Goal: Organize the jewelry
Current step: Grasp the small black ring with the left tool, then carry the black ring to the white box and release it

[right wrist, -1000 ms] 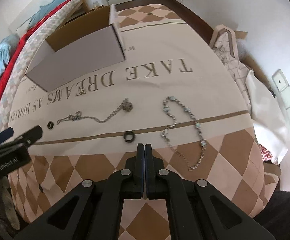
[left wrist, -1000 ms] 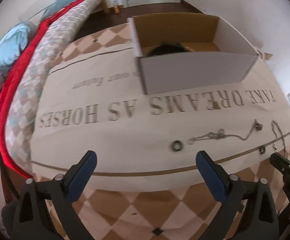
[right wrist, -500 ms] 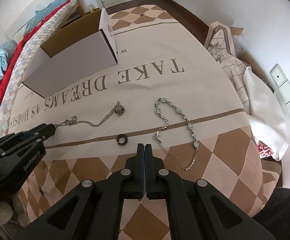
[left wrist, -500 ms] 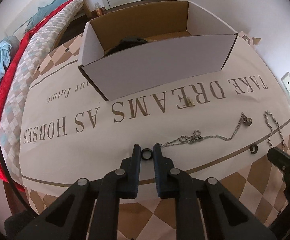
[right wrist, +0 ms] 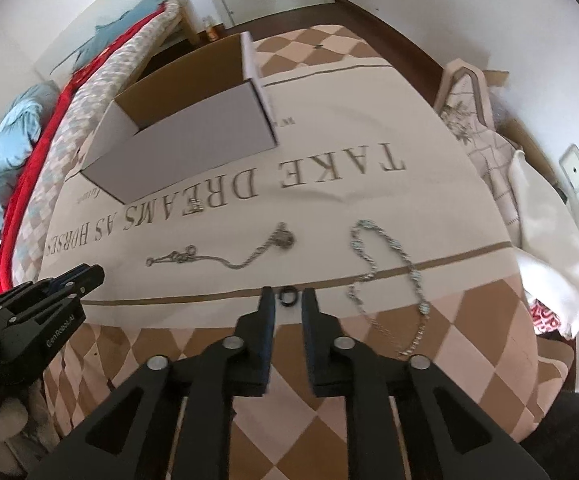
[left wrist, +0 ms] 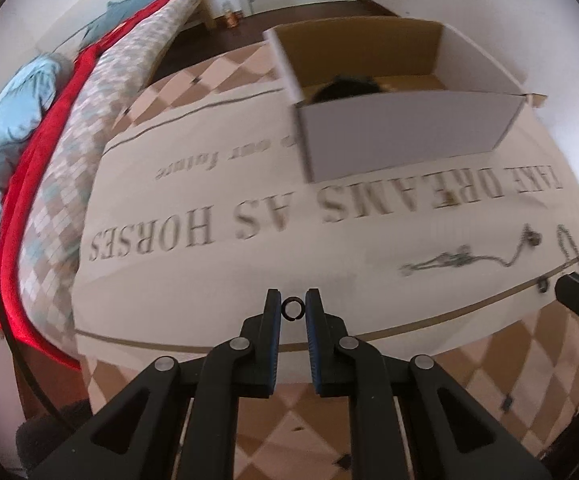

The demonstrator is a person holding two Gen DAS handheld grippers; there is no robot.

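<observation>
Left gripper [left wrist: 293, 309]: jaws clamped on a dark ring [left wrist: 293, 309], lifted off the tabletop [left wrist: 217, 280]. Right gripper [right wrist: 288, 300]: jaws just opening, astride second ring [right wrist: 287, 295] lying on cloth, not pressing it.

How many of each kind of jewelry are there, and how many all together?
dark rings: 2
chain necklace: 1
beaded bracelet: 1
small gold piece, too small to tell what kind: 1
Total: 5
</observation>
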